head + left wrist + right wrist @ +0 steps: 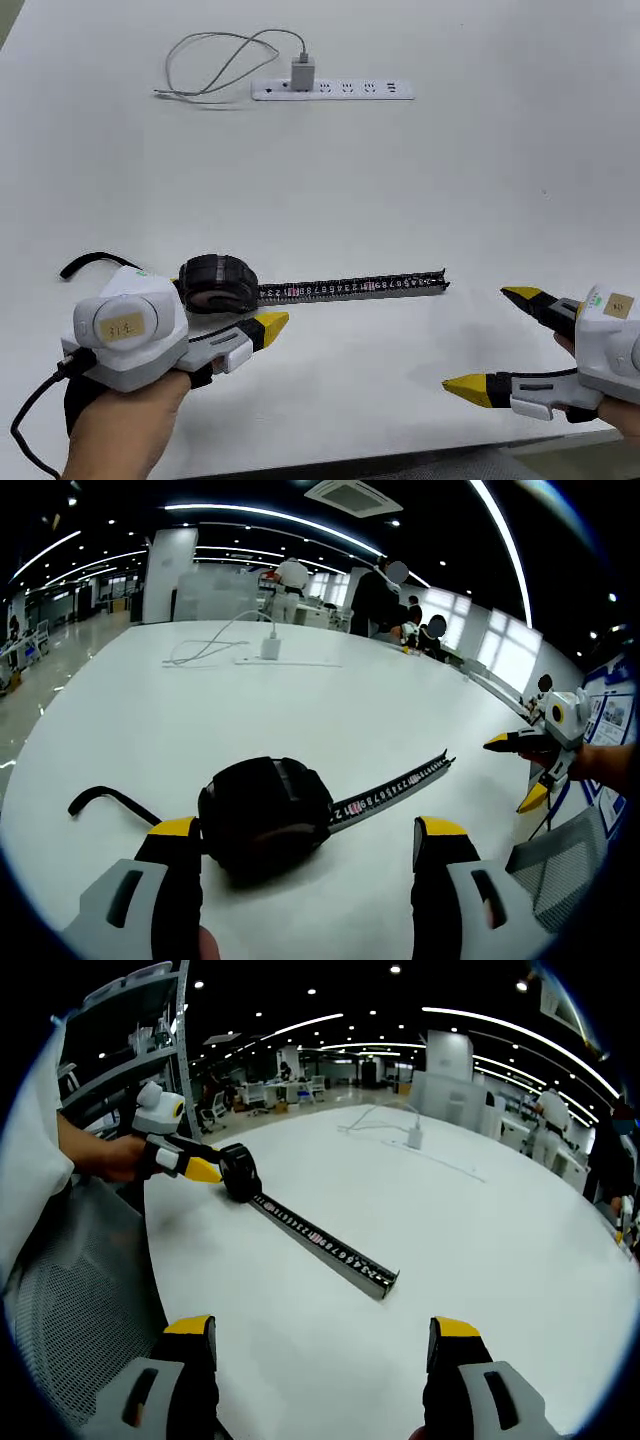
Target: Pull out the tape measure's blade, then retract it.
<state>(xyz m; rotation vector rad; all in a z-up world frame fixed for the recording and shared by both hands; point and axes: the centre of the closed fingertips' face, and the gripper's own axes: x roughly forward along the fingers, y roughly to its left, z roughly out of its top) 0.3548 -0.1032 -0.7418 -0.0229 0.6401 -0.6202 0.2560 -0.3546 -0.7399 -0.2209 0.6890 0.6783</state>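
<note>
The black tape measure (218,283) lies on the white table (400,180), its blade (350,288) drawn out to the right and ending in a hook (444,282). My left gripper (245,303) is open, with the case between its jaws, close to the far one and not squeezed; the left gripper view shows the case (265,810) and my left gripper (306,828). My right gripper (491,340) is open and holds nothing, a short way right of the hook. In the right gripper view my right gripper (325,1325) faces the blade's end (385,1280).
A white power strip (332,89) with a plugged charger (302,72) and looped cable (215,65) lies at the back. A black strap (95,262) trails left of the case. The table's front edge runs just below both grippers. A mesh chair (80,1330) stands beside the table.
</note>
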